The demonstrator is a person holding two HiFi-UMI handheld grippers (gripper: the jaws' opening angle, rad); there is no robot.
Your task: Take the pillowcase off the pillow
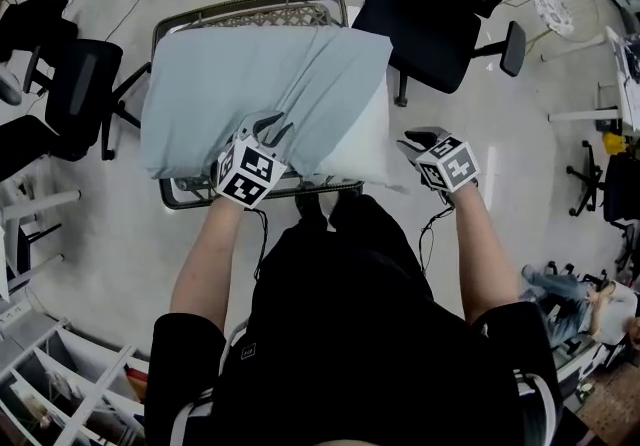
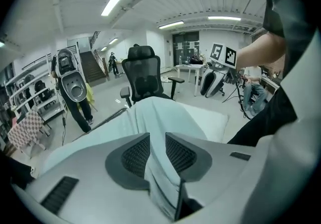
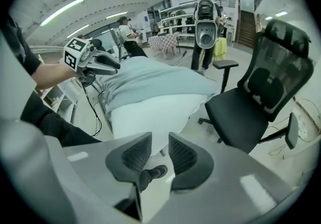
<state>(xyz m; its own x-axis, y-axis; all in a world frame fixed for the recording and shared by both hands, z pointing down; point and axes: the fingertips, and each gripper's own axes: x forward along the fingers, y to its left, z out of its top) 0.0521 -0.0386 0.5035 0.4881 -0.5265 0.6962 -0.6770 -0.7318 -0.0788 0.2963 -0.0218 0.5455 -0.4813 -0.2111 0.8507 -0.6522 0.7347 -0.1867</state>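
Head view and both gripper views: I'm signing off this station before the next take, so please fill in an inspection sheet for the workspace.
Surface: metal-framed stand, filled by the pillow.
Job's things: pale blue pillowcase covers most of the white pillow; the pillow's right end is bare.
Clutter: nothing seen.
Tools: left tool jaws apart, a pillowcase fold running through the gap; right tool jaws apart, empty, just off the pillow's bare corner.
Cables: a black lead hangs from each tool; more cable lies on the floor.
Surroundings: black office chairs close by, shelving, people in the background.
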